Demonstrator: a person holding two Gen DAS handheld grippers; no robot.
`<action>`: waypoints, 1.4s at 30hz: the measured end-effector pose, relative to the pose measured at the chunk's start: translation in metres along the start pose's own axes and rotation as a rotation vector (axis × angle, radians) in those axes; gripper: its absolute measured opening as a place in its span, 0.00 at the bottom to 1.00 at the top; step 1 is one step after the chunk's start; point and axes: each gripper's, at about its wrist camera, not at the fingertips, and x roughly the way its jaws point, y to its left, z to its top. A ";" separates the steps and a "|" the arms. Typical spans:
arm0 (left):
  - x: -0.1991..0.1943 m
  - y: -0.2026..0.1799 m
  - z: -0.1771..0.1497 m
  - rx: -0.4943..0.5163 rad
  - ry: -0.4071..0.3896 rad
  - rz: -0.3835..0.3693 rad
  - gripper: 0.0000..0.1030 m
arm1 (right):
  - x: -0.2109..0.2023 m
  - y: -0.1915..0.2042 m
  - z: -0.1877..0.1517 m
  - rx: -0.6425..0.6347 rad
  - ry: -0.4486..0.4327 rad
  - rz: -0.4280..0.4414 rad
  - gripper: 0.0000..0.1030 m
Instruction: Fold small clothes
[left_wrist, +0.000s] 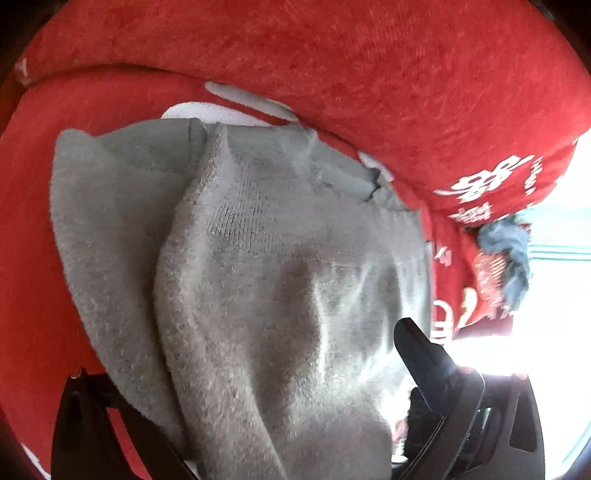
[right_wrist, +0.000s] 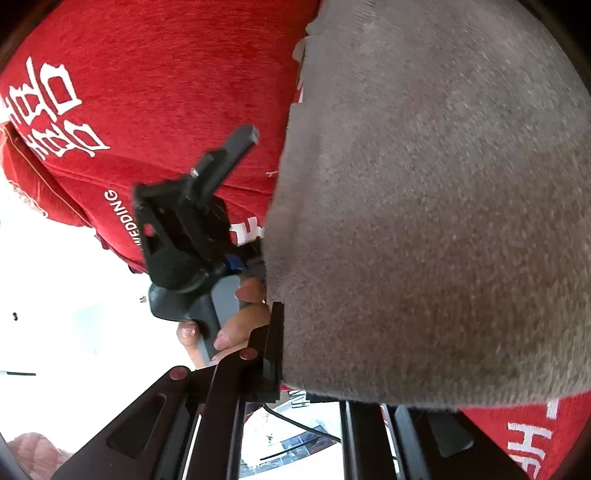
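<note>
The left gripper (left_wrist: 266, 424) is almost buried under a grey sock (left_wrist: 258, 258); one black finger (left_wrist: 417, 350) pokes out on the right of the cloth, the other finger's mount shows at the lower left, and the sock drapes over the gap between them, so whether the jaws are clenched on it cannot be told from this view. In the right wrist view that same gripper appears from outside, a hand (right_wrist: 236, 321) wrapped round its grey handle, one finger (right_wrist: 240, 142) jutting free over the red cloth, its partner hidden behind the sock.

The right gripper (right_wrist: 332, 387) is likewise smothered; the sock (right_wrist: 443, 203) hangs across its front, one black finger (right_wrist: 275, 343) touching the cloth's left edge, the other out of sight beneath it; its grip cannot be told either.

The sock is fuzzy and doubled over, with a ribbed cuff; it lies on a red cloth (left_wrist: 332, 55) printed with white characters and the word WEDDING; near the cloth's right edge sits a dark blue-grey bundle (left_wrist: 509, 254), well apart from the sock.
</note>
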 end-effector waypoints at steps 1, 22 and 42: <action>0.003 0.000 0.000 0.006 0.010 0.035 0.98 | -0.003 -0.003 -0.001 -0.007 0.008 -0.010 0.08; -0.019 -0.036 -0.029 0.147 -0.146 0.256 0.21 | -0.084 0.012 -0.012 -0.175 0.057 -0.363 0.31; 0.066 -0.245 -0.031 0.335 -0.131 0.176 0.17 | -0.213 -0.017 0.049 -0.053 -0.207 -0.307 0.31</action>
